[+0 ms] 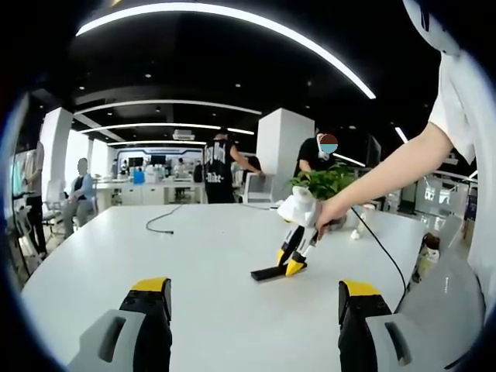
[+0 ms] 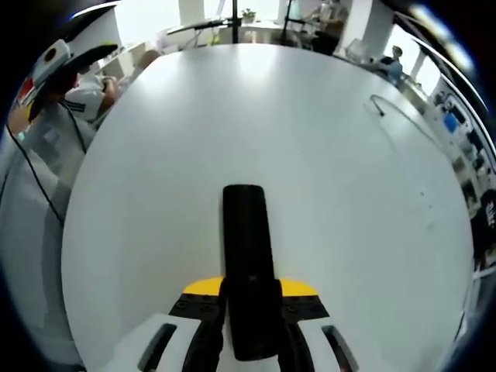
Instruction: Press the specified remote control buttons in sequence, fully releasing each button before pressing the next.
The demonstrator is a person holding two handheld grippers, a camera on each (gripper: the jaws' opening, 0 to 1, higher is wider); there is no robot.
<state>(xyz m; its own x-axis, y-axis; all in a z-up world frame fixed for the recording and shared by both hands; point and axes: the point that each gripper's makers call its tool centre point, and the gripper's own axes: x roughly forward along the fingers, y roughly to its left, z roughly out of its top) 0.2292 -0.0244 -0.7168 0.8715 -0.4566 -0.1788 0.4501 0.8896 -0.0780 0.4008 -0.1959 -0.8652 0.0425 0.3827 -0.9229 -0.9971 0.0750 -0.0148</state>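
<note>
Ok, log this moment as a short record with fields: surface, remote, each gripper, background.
surface: white table
remote: black remote control, flat on the table, its near end between the right gripper's jaws
right gripper: right gripper held in a person's hand, yellow tips down at the remote, shut on it
left gripper: left gripper over the table, jaws wide apart, holding nothing
background: potted plant, black cable, people standing and seated in an open office
</note>
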